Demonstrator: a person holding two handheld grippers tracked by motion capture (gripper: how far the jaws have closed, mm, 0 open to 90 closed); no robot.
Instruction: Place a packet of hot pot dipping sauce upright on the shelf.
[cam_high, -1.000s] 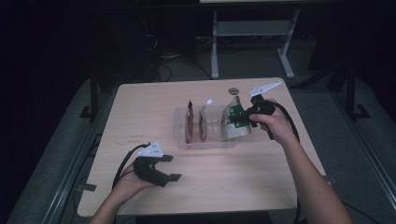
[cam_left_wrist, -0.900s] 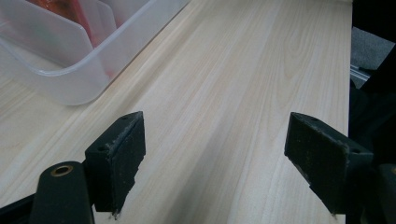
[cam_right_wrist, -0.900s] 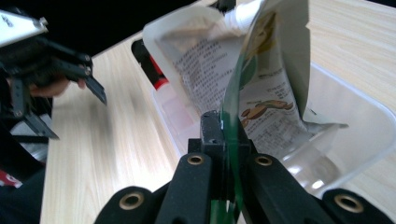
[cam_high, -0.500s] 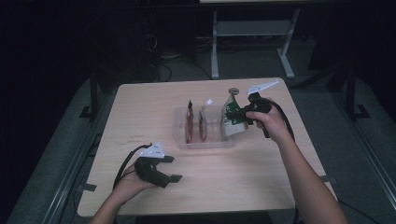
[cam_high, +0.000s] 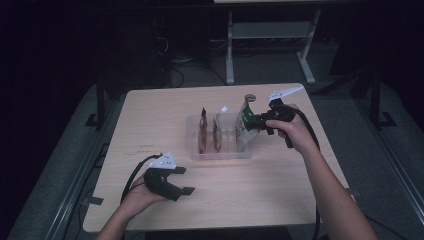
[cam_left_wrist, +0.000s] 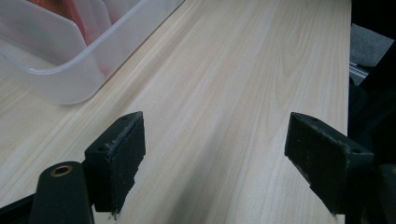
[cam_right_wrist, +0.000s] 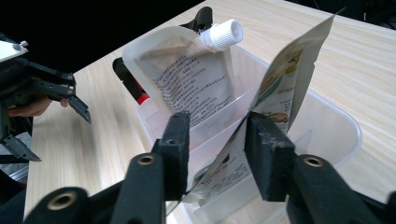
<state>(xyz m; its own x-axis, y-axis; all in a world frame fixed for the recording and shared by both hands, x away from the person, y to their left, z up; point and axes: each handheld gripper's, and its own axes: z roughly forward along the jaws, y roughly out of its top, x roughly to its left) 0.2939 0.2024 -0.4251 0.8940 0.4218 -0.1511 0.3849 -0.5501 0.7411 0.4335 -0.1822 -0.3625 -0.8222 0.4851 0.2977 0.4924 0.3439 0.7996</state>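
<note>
From the high view, a clear plastic bin sits mid-bench with several pouches standing in its slots. The right gripper is at the bin's right end, beside a green-printed flat pouch that stands tilted in the rightmost slot. The left gripper rests near the bench's front left, well apart from the bin, its fingers spread wide with nothing between them.

In the left gripper view, both fingers stand far apart over bare wood, with a corner of the bin up at the left.

In the right gripper view, the fingers have just been opening; the flat pouch runs slantwise between them, leaning on the right one, with a gap at the left one. Behind it a white spouted pouch stands in the next slot.
</note>
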